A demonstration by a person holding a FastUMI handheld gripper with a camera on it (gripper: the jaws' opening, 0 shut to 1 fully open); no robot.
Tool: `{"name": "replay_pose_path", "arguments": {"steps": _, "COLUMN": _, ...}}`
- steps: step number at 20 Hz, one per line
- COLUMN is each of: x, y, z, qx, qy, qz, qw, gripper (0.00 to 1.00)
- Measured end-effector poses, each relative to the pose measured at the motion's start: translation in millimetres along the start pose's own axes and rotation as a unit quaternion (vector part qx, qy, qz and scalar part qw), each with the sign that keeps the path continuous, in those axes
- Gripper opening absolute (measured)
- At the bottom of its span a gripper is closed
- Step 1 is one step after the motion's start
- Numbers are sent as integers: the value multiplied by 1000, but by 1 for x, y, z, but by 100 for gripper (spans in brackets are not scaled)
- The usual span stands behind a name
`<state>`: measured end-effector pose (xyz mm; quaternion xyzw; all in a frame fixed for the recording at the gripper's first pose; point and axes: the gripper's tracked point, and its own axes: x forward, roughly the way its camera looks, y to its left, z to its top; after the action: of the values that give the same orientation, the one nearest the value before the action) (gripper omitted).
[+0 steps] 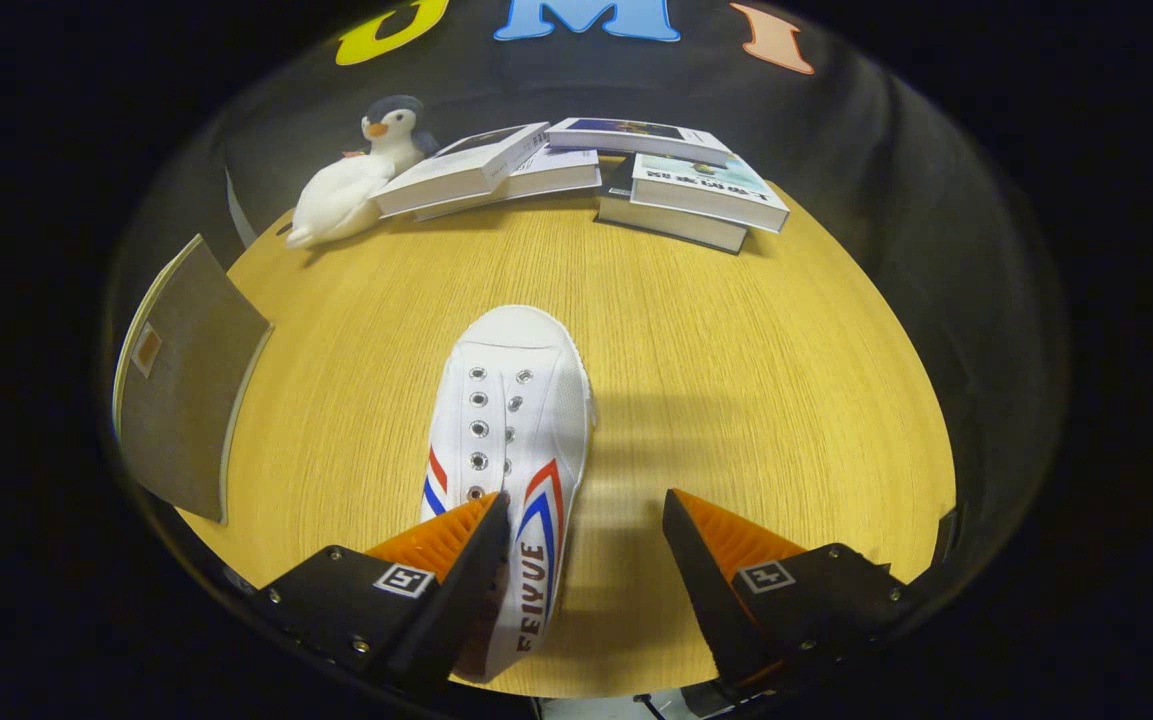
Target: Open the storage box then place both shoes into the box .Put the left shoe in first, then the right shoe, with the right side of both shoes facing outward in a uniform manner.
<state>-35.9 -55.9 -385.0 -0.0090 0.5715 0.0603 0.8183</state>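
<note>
Jaws spread wide, gripping nothing; gripper (586,525) hovering over heel end of white shoe (511,440), left finger (451,540) overlapping its collar, possibly touching, hard to tell. Shoe lying on wooden table (736,400), toe pointing toward books (586,170) and toy penguin (356,175). Flat board (186,385), maybe a box lid, sitting left. Shoe placing not yet started, judging by this.

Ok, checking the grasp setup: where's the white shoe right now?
The white shoe lies on the wooden table, its heel end between the open fingers, beside the left one, toe pointing toward the books.
</note>
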Motion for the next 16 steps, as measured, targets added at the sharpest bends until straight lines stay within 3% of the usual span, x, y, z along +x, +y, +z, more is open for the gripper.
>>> {"name": "replay_pose_path", "arguments": {"steps": 1, "x": 2, "y": 2, "z": 0, "qx": 2, "qy": 3, "qz": 4, "qw": 1000, "gripper": 92}}
{"name": "replay_pose_path", "arguments": {"steps": 2, "x": 2, "y": 3, "z": 0, "qx": 2, "qy": 4, "qz": 9, "qw": 1000, "gripper": 79}}
{"name": "replay_pose_path", "arguments": {"steps": 5, "x": 4, "y": 10, "z": -1, "qx": 11, "qy": 8, "qz": 30, "qw": 999, "gripper": 69}}
{"name": "replay_pose_path", "arguments": {"steps": 8, "x": 4, "y": 16, "z": -1, "qx": 25, "qy": 11, "qz": 34, "qw": 999, "gripper": 40}}
{"name": "replay_pose_path", "arguments": {"steps": 9, "x": 6, "y": 13, "z": -2, "qx": 22, "qy": 8, "qz": 18, "qw": 1000, "gripper": 39}}
{"name": "replay_pose_path", "arguments": {"steps": 10, "x": -4, "y": 13, "z": -2, "qx": 27, "qy": 10, "qz": 18, "qw": 999, "gripper": 20}}
{"name": "replay_pose_path", "arguments": {"steps": 12, "x": 19, "y": 8, "z": -4, "qx": 50, "qy": -3, "qz": -4, "qw": 999, "gripper": 19}}
{"name": "replay_pose_path", "arguments": {"steps": 13, "x": 5, "y": 10, "z": -2, "qx": 61, "qy": 9, "qz": 2, "qw": 998, "gripper": 1}}
{"name": "replay_pose_path", "arguments": {"steps": 16, "x": -8, "y": 17, "z": 2, "qx": 108, "qy": 8, "qz": 24, "qw": 994, "gripper": 0}}
